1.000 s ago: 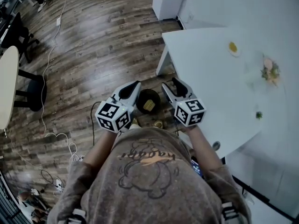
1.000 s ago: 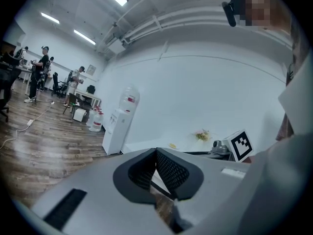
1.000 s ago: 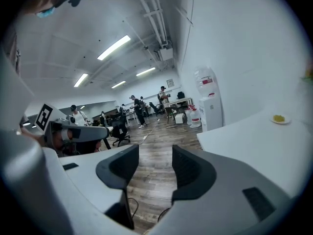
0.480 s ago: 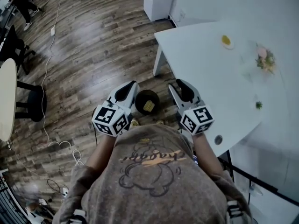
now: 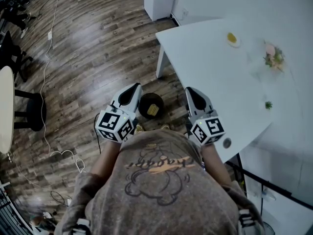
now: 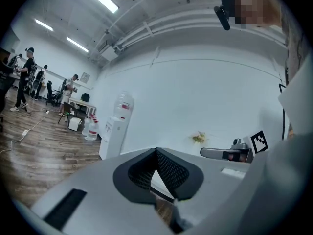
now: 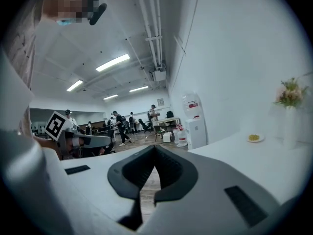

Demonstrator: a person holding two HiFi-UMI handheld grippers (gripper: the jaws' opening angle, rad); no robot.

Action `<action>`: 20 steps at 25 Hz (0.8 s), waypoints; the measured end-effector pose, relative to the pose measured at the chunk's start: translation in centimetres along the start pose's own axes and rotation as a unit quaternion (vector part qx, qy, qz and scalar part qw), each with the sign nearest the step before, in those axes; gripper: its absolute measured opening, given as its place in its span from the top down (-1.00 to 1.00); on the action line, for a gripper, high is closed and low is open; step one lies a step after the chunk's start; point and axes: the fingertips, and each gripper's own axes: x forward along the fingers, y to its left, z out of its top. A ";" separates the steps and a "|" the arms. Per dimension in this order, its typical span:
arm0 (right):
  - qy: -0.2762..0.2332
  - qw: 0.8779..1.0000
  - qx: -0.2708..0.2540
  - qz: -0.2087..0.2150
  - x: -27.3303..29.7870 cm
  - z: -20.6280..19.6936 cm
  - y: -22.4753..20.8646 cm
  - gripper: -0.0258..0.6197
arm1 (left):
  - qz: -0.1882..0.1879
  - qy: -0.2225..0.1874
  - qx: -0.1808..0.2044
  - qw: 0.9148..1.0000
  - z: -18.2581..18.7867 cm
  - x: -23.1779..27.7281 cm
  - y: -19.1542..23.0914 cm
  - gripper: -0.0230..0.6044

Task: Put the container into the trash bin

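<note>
On the wooden floor stands a round black trash bin (image 5: 151, 105), and a yellowish container (image 5: 155, 110) lies inside it. My left gripper (image 5: 133, 88) hovers just left of the bin, its jaws shut and empty, with the tips meeting in the left gripper view (image 6: 156, 151). At the bin's right, over the near edge of the white table (image 5: 215, 77), my right gripper (image 5: 190, 91) has jaws that are closed together with nothing between them (image 7: 155, 147). Both point roughly level, away from me.
The white table carries a small dish of yellow food (image 5: 232, 38) and a vase of flowers (image 5: 272, 58). A water dispenser (image 6: 113, 131) stands by the wall beyond. Cables (image 5: 46, 82) trail over the floor at the left near a chair (image 5: 34, 112). People stand far off.
My right gripper has swung right, from beside the bin to over the table's edge, and its jaws have closed. The left gripper has barely shifted.
</note>
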 end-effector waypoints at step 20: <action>0.011 1.000 -0.005 -0.015 0.7 -4.7 -0.3 0.91 | 0.005 -0.010 0.022 1.000 -3.6 0.0 0.9 0.92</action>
